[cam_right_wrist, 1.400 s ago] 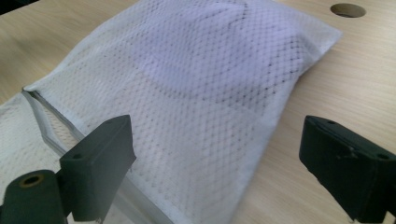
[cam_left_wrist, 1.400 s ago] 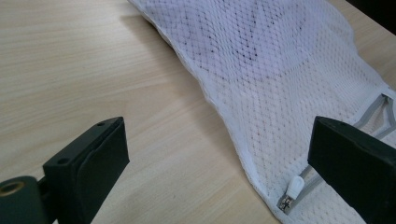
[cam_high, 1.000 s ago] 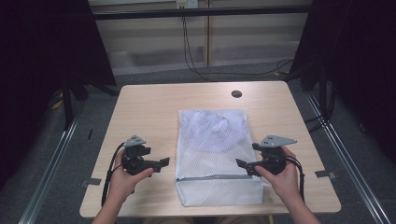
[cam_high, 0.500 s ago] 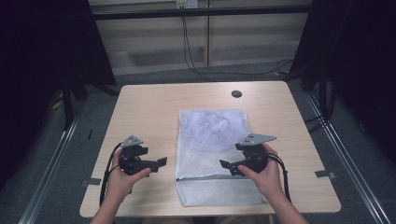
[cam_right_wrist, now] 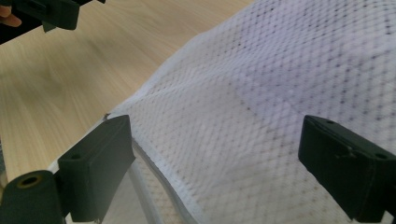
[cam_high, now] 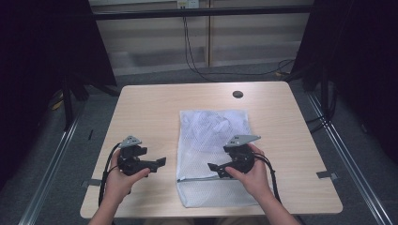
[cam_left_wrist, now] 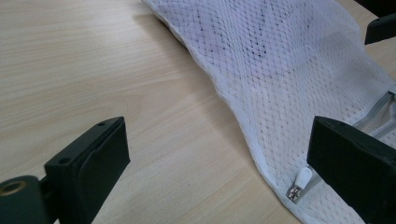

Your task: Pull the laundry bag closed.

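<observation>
Fingers of both grippers wide apart, holding nothing, right gripper (cam_high: 220, 169) over white mesh bag (cam_high: 213, 140), left gripper (cam_high: 157, 163) beside it

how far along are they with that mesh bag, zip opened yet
Early stage. Done: the white mesh bag lies flat on the table, with something pale inside. In hand: the right gripper hovers open over the bag near its zipper line; the left gripper is open beside the bag, facing the zipper pull. Left: the pull sits at the zipper's end and neither gripper holds anything yet.
</observation>
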A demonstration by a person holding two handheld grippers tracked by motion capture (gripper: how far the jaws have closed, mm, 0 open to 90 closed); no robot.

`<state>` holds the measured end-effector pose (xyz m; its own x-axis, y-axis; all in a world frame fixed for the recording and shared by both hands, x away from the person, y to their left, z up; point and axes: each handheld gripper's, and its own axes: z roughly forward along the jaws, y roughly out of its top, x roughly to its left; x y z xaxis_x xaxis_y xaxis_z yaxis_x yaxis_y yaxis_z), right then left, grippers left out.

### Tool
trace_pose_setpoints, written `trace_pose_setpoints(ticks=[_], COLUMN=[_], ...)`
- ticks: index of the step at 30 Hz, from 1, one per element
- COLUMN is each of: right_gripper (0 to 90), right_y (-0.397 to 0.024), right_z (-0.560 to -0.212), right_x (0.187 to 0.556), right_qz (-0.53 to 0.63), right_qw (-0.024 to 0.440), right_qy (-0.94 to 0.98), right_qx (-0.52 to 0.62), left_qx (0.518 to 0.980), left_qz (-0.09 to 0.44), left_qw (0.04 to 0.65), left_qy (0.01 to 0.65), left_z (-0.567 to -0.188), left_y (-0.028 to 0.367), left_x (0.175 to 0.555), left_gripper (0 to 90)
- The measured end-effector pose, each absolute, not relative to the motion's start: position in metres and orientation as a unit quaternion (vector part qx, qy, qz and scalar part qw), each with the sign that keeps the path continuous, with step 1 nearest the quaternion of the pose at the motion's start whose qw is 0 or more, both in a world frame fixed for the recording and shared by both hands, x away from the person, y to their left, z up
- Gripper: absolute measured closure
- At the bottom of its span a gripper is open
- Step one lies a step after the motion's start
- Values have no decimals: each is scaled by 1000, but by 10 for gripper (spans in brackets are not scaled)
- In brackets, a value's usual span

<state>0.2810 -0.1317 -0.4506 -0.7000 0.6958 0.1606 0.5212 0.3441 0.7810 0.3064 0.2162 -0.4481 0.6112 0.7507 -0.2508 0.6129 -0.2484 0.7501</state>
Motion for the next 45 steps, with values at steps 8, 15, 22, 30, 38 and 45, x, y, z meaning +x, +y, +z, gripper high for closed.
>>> trace_pose_setpoints(ticks=[8,15,22,30,38,45], right_gripper=[98,99,113,166,215,275], right_y=[-112,-103,-91,-81,-72,-63], right_z=[-453,-454,-458,-461,-465,-471], right_x=[284,284,284,284,285,282], right_qz=[433,434,429,429,427,426], right_qw=[87,81,72,51,33,5], right_qy=[818,820,827,830,834,836], right_qx=[368,363,357,352,347,347], left_qx=[786,787,783,783,782,783], left_qz=[80,83,84,84,84,83], left_qw=[433,429,433,430,430,430], left_qy=[435,435,440,442,443,442], left_z=[-448,-448,-447,-447,-446,-446], left_y=[217,219,220,221,222,222], left_x=[306,307,306,306,306,306], left_gripper=[54,54,55,56,57,58])
